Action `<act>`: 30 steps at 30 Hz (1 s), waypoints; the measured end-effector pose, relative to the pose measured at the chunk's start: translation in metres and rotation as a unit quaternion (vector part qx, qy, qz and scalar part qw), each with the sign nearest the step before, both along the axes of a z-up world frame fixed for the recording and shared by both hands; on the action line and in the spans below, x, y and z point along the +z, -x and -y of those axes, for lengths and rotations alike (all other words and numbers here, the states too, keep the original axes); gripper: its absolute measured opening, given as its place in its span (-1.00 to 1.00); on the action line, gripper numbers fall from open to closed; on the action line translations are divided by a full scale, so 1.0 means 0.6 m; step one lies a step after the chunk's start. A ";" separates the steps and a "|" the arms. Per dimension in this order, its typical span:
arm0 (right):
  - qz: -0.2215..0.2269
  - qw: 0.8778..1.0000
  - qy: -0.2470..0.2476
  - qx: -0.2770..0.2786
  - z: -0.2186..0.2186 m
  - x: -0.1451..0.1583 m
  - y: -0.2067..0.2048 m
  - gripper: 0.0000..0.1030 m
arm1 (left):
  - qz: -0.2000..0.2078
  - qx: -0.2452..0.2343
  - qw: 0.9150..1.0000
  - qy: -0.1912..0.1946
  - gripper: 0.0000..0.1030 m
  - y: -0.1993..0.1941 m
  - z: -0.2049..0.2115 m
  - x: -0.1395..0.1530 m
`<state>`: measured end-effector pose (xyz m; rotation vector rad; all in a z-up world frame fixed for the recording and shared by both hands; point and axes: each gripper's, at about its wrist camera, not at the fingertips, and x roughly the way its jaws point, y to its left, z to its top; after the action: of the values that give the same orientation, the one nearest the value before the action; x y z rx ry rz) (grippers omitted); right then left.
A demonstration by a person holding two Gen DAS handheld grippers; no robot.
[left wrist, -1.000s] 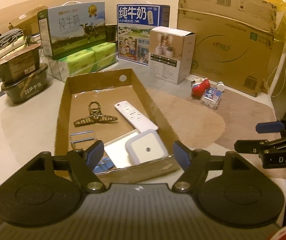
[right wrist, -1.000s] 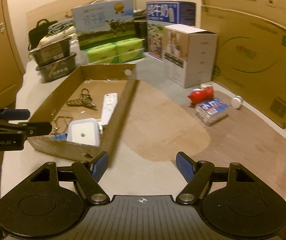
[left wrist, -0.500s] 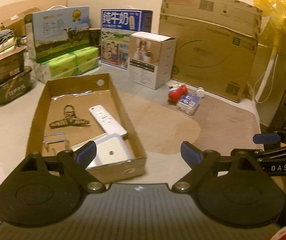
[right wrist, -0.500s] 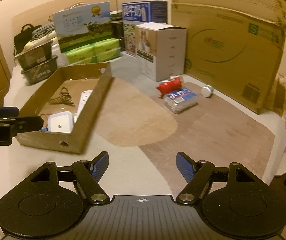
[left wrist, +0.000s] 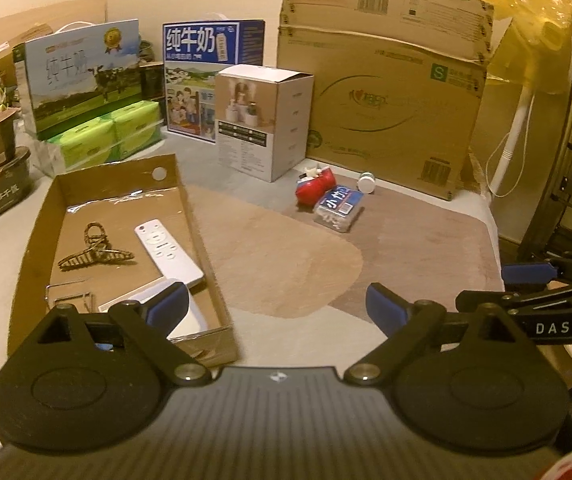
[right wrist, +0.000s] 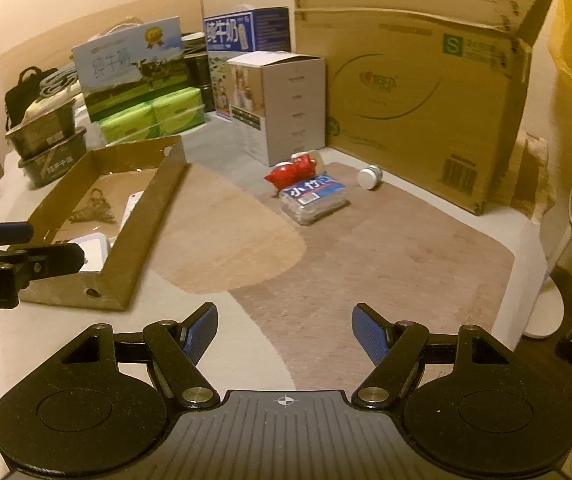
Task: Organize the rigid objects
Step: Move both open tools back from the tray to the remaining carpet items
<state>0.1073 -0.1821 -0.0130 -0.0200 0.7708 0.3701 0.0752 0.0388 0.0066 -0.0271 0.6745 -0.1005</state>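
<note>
Both views have swung rightward off the cardboard tray point(left wrist: 189, 216), which now sits at the left of the frame with the hair claw point(left wrist: 93, 254), white remote point(left wrist: 167, 250) and a white square device point(right wrist: 91, 250) inside; loose items remain at upper centre: a red pouch point(right wrist: 292, 170), a blue-labelled packet point(right wrist: 312, 196) and a small white jar point(right wrist: 370, 177); left gripper point(left wrist: 275, 306) has its jaws opening, nothing between them; right gripper point(right wrist: 284, 330) stands half-wide and empty; a drop-off looks finished and the next pick seems due, calling for a reach forward across the counter point(right wrist: 386, 248) to the packet or pouch.
</note>
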 end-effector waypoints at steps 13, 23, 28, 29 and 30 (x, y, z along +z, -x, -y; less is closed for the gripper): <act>-0.003 1.000 -0.004 -0.020 0.044 -0.011 -0.012 0.44 | 0.007 -0.006 1.000 -0.015 0.83 -0.022 0.041 -0.010; 0.000 1.000 -0.008 -0.030 0.080 -0.019 -0.034 0.44 | 0.018 -0.017 1.000 -0.009 0.83 -0.052 0.076 -0.021; 0.006 1.000 -0.010 -0.025 0.096 -0.023 -0.053 0.44 | 0.017 -0.020 1.000 -0.007 0.82 -0.078 0.095 -0.032; 0.008 1.000 -0.009 -0.022 0.098 -0.025 -0.059 0.44 | 0.017 -0.020 1.000 -0.007 0.82 -0.084 0.098 -0.034; 0.010 1.000 -0.008 -0.018 0.099 -0.027 -0.064 0.44 | 0.016 -0.021 1.000 -0.008 0.82 -0.090 0.103 -0.037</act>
<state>0.1456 -0.2418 -0.0291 0.0051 0.7481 0.3403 0.1293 -0.0228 -0.0154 0.0040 0.6434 -0.1348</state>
